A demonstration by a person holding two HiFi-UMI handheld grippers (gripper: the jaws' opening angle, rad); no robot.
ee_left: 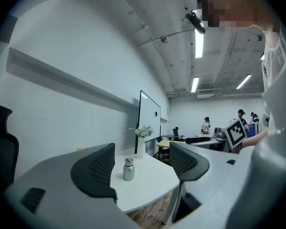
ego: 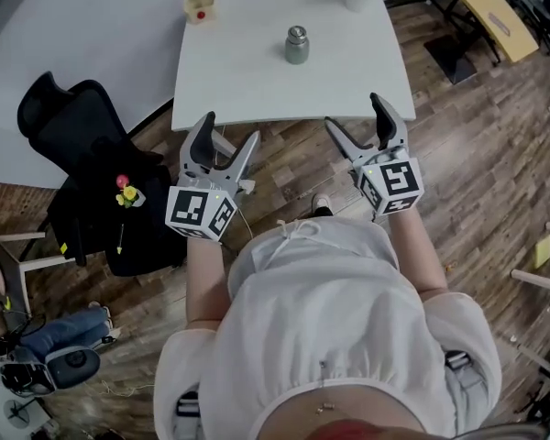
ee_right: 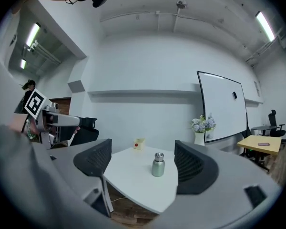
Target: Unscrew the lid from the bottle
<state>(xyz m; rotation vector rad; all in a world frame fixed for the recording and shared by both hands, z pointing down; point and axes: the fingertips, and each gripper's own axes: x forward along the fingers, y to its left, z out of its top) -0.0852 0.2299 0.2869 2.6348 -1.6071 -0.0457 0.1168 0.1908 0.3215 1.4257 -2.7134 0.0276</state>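
**Both jaws open, bottle upright mid-table**

My left gripper (ego: 231, 128) and my right gripper (ego: 354, 113) both have their jaws spread wide with nothing between the pads. They hang over the floor, short of the table's near edge. The small squat brushed-metal bottle (ego: 296, 48) stands upright near the middle of the white rounded-corner table (ego: 243, 76), well apart from me, with its ribbed metal lid (ego: 297, 33) on.

I judge the step goes best if one gripper clamps the body low and firmly. The other should close squarely round the lid, or the smooth metal may slip and the whole bottle turn.

The tabletop is mostly bare. A pale-yellow box with a red button (ego: 200, 5) sits at a far corner, and a white vase of flowers (ee_left: 141, 146) at the far edge. Around it are a dark wood-plank floor (ego: 477, 154), a black office chair (ego: 78, 149) and a wall whiteboard (ee_right: 224, 111).
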